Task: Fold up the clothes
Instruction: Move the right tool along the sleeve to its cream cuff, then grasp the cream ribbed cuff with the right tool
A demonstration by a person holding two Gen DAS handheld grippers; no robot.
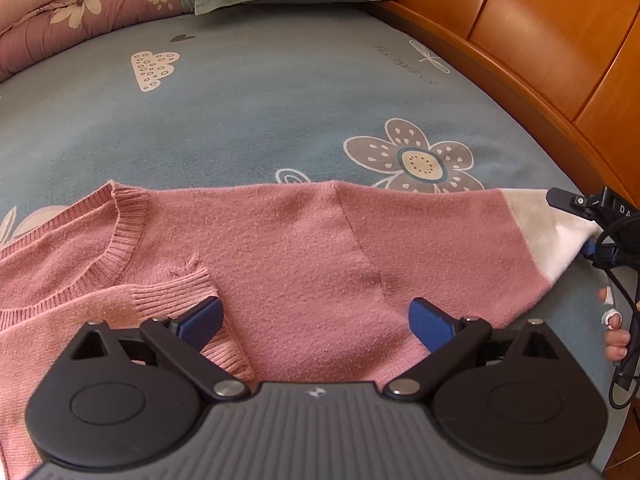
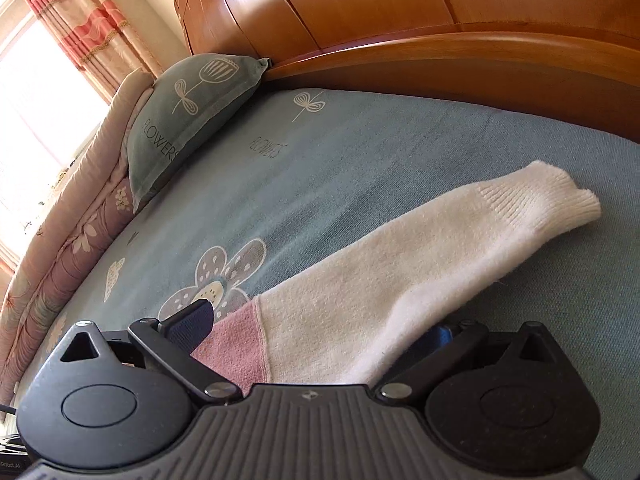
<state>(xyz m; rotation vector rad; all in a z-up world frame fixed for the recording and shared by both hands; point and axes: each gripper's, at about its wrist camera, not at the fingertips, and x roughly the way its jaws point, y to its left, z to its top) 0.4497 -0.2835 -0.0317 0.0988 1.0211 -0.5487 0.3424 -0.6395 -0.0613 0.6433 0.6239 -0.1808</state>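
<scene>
one sweater sleeve (image 2: pixel 400 264) points toward the headboard (image 2: pixel 460 64).

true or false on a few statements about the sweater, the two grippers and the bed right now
1. The sweater lies on a blue flowered bedsheet. True.
2. The left gripper is shut on the collar. False: its fingers are spread apart over the pink body.
3. The right gripper has its fingers either side of the white sleeve. True.
4. Both sleeves are pink to the cuff. False: one turns white.
5. A pillow reads FLOWERS. True.
6. The headboard is white metal. False: it is orange-brown wood.
</scene>
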